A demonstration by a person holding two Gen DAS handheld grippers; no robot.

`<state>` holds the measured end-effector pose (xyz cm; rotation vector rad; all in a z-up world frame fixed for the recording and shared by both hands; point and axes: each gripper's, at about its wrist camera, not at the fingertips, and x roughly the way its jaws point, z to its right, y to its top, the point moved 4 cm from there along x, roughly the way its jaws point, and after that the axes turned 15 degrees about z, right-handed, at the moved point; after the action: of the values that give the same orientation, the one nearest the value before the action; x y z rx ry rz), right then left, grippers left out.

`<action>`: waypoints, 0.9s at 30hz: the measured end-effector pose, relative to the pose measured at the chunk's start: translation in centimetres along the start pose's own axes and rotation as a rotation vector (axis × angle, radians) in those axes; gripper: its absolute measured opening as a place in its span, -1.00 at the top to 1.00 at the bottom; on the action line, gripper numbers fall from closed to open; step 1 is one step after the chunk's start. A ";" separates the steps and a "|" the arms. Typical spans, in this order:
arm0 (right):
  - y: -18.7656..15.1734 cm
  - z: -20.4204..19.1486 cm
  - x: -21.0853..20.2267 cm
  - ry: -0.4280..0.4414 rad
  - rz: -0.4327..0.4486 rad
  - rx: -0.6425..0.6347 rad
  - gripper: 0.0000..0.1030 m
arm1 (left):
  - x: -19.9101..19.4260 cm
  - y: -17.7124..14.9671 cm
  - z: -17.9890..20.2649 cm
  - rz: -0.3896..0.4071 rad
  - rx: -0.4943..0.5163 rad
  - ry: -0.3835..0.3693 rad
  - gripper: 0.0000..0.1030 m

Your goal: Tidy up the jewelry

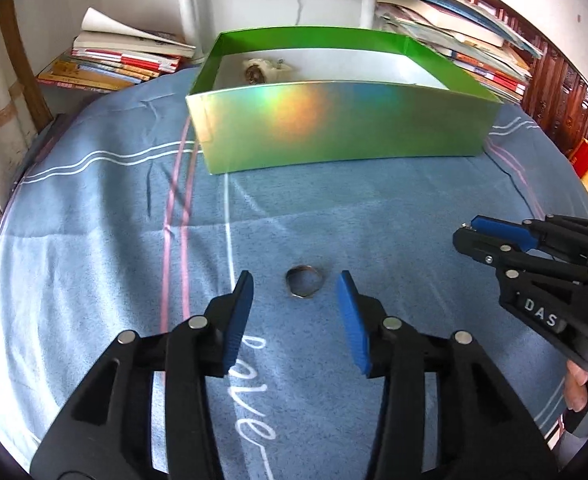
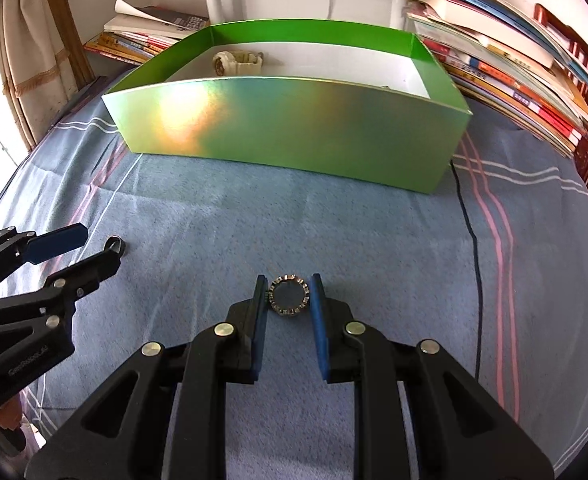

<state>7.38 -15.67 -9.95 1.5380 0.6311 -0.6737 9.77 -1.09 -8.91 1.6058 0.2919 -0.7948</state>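
My right gripper clamps round pendant | left gripper wide around ring | watch boxed; two left.

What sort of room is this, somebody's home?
Probably a home bedroom or study: a blue striped bedsheet-like cloth covers the surface, untidy stacks of books line the wall, and a curtain hangs at the left.
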 end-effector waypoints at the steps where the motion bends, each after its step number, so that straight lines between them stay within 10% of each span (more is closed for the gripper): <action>1: -0.1 0.0 -0.1 0.000 0.001 0.003 0.59 | -0.1 0.0 0.4 0.002 0.005 -0.014 -0.04; 27: -0.6 -0.4 -0.5 -0.026 0.021 -0.028 0.59 | 1.2 -0.5 0.3 0.009 0.038 0.068 0.25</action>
<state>6.61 -15.25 -9.94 1.5060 0.6022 -0.6655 10.28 -1.61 -10.05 1.6711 0.3203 -0.7437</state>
